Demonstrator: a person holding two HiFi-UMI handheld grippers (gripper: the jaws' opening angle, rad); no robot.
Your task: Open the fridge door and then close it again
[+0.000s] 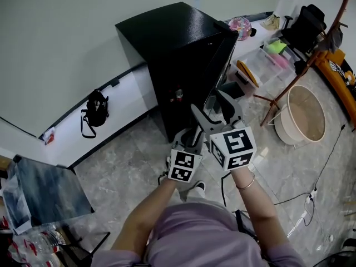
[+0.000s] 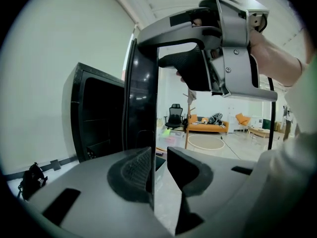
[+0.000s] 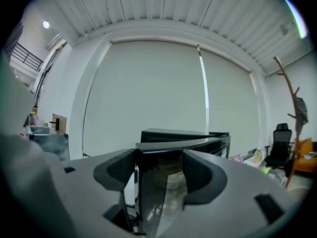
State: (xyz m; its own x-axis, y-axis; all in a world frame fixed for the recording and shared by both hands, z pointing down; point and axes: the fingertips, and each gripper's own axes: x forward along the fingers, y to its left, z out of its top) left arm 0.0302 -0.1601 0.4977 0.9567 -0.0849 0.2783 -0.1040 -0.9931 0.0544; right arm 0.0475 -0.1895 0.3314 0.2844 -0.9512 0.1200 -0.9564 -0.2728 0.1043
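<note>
The black mini fridge [image 1: 167,49] stands against the wall with its door [image 1: 219,65] swung partly out. In the left gripper view the door [image 2: 141,98] runs upright, and its edge sits between the jaws of my left gripper [image 2: 158,167]. The left pad lies close against the door, the right pad stands apart, so this gripper is open. My right gripper [image 1: 214,107] is higher, at the door's top corner. Its jaws [image 3: 159,170] are spread wide around that corner [image 3: 158,192] without pressing. The right gripper also shows above in the left gripper view [image 2: 163,46].
A black bag [image 1: 95,109] leans at the wall to the left. Right of the fridge are clear storage boxes [image 1: 267,63], a wooden coat stand [image 1: 300,65], a round tub [image 1: 303,114] and floor cables [image 1: 311,193]. A table [image 1: 44,188] is at lower left.
</note>
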